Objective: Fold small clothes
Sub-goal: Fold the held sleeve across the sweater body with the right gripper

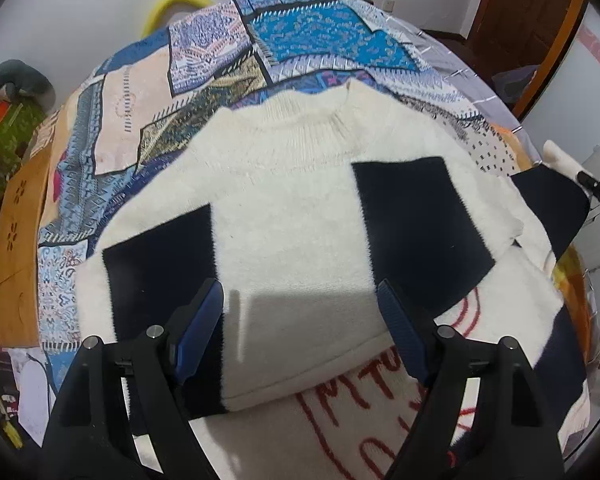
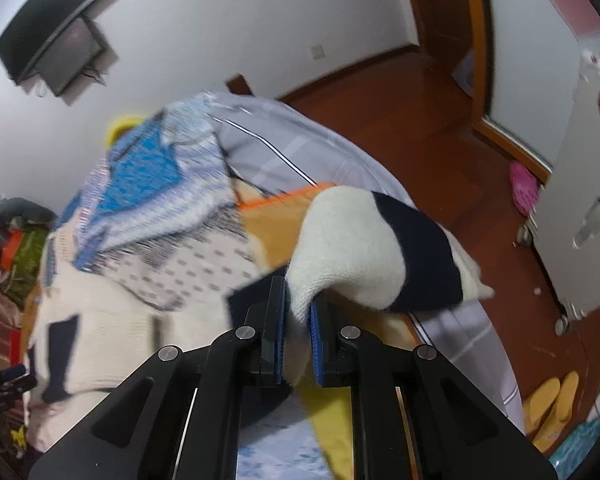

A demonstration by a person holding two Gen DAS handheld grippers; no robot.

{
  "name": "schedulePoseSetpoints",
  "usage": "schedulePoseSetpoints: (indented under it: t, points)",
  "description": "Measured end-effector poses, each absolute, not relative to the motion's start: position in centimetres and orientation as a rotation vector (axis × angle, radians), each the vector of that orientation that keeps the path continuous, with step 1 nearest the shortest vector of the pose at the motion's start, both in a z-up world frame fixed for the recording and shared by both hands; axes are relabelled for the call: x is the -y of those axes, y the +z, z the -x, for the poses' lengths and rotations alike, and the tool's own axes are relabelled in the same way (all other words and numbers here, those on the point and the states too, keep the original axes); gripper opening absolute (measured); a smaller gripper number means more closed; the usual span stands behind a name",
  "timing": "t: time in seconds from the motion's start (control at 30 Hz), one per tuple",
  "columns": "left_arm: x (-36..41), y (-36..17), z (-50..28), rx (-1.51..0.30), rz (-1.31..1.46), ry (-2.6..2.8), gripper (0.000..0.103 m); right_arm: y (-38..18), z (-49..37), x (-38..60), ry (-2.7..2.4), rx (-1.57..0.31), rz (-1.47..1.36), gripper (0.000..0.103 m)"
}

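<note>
One sweater (image 1: pixel 300 216): cream knit, ribbed neck, dark navy blocks, lying flat on the patchwork bedspread (image 1: pixel 204 80), folded over a white piece with red lettering (image 1: pixel 364 408).
Sleeve (image 2: pixel 380 240): cream with a navy band, hanging lifted off the bed, blurred.
Right gripper (image 2: pixel 297 316): pinching the sleeve's cream cuff, blue pads nearly together.
Left gripper (image 1: pixel 300 320): hovering over the sweater's lower middle, fingers spread wide, gripping nothing.
Surroundings: wooden floor (image 2: pixel 440 128), yellow slippers (image 2: pixel 548 404).
</note>
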State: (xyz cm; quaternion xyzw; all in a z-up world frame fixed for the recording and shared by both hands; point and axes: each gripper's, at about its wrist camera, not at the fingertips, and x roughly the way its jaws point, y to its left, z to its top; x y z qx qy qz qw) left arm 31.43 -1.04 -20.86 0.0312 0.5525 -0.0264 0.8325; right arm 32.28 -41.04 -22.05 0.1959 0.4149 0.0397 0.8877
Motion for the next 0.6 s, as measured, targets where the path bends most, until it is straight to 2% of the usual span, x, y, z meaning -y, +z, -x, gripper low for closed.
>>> schedulePoseSetpoints:
  t: [0.4, 0.6]
  points:
    - [0.1, -17.4, -29.3, -1.089, -0.063, -0.073, 0.079, -12.7, -31.2, 30.1, 0.38, -0.703, -0.289, 0.01]
    - [-1.0, -16.1, -27.8, -1.059, -0.055, -0.066, 0.079, -13.0, -30.5, 22.8, 0.528, -0.746, -0.21, 0.01]
